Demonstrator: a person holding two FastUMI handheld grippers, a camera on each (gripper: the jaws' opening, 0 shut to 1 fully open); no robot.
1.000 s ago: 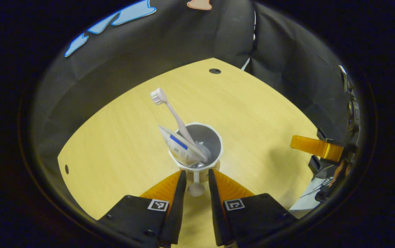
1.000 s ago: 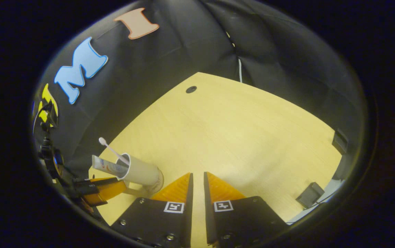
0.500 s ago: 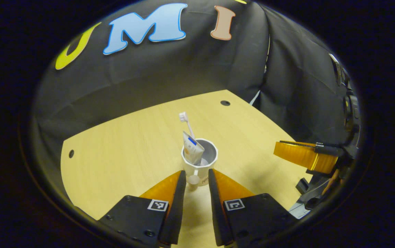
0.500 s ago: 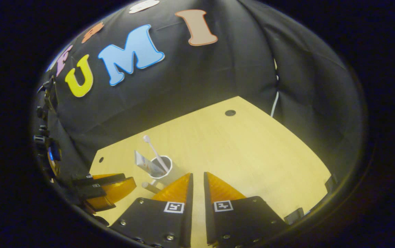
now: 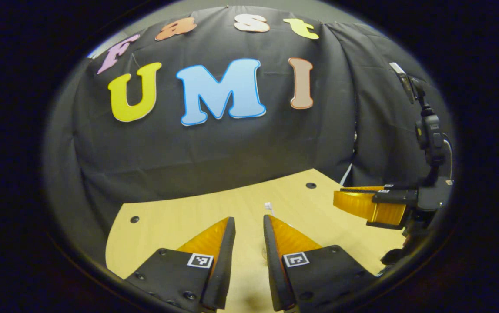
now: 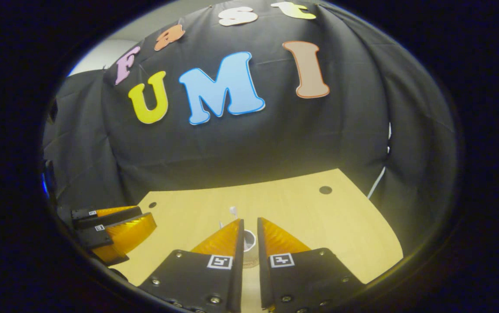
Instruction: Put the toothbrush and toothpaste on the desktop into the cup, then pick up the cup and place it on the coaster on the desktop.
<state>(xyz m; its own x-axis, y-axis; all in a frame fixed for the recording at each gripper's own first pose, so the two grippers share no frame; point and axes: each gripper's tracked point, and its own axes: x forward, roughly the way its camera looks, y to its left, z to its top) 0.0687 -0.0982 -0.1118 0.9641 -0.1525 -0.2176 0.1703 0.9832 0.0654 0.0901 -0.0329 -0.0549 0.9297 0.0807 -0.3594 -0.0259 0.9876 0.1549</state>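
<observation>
The wooden desktop (image 5: 179,217) stretches from the near edge back to the black cloth wall (image 5: 214,148), with small dark holes in it toward the far left and far right. In the left gripper view the left gripper (image 5: 249,226) points out over the middle of the desktop with its jaws apart and nothing between them; the right gripper (image 5: 369,204) shows at the right of that view, level above the desktop, with a camera mount (image 5: 427,130) rising behind it. In the right gripper view the right gripper (image 6: 249,228) has its jaws only narrowly apart, also with nothing between them, and the left gripper shows at that view's near left. The cup (image 6: 249,241) stands on the desktop just beyond the right gripper's tips, seen through the narrow gap and mostly hidden by the fingers; whether a coaster lies under it cannot be told. The toothbrush (image 5: 269,206) rises from behind the left gripper's right-hand finger, its head up and its long axis close to upright, so it appears to stand in the cup; the toothpaste is hidden. The cup lies ahead of and below both sets of jaws, near each gripper, a little right of the left gripper's centre line, and neither gripper touches it. Judged from this, the cup is loaded and set down, with little or nothing left to do.
</observation>
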